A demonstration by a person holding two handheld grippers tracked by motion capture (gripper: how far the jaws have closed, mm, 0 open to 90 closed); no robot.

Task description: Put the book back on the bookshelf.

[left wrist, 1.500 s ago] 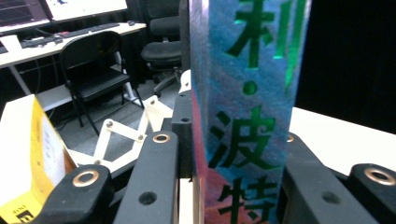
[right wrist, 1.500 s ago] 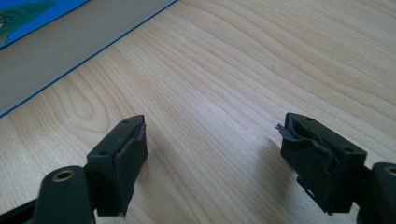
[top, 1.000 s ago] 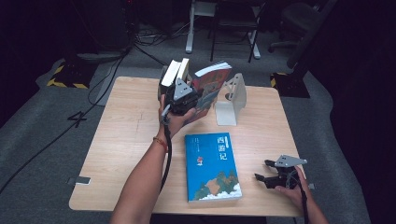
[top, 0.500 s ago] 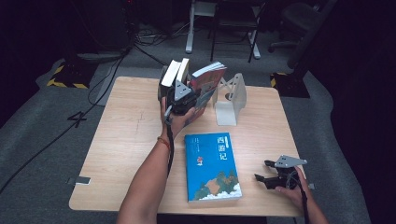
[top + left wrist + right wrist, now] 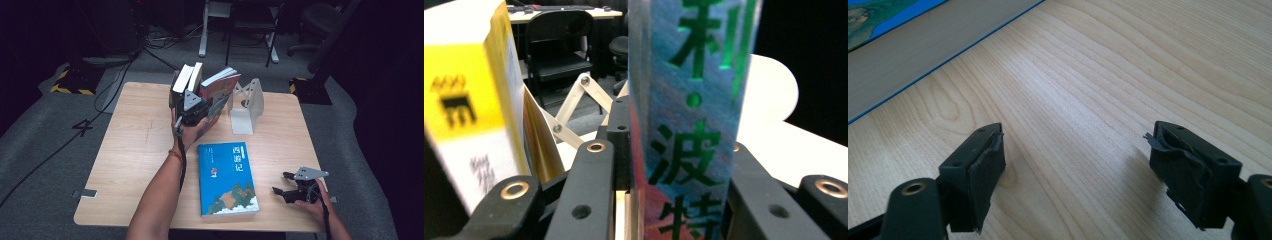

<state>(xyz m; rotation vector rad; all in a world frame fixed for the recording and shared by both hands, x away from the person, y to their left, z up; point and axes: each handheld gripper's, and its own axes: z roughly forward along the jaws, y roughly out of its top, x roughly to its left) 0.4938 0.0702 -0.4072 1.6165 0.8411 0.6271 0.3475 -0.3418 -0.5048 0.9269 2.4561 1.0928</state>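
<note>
My left gripper is shut on a colourful book, held upright at the back of the table. In the left gripper view its blue-green spine with green characters sits clamped between the jaws. Two pale books stand just left of it, and the nearest has a yellow and white cover. A white bookend stands to the right. A blue book lies flat at the front. My right gripper rests open on the table, right of the blue book.
In the right gripper view, bare wood lies between and beyond the jaws, with the blue book's page edge at the upper left. Chairs and cables sit on the dark floor behind the table. The left half of the table is bare.
My left gripper has sunk a little with the colourful book. The right gripper has stayed where it was.
</note>
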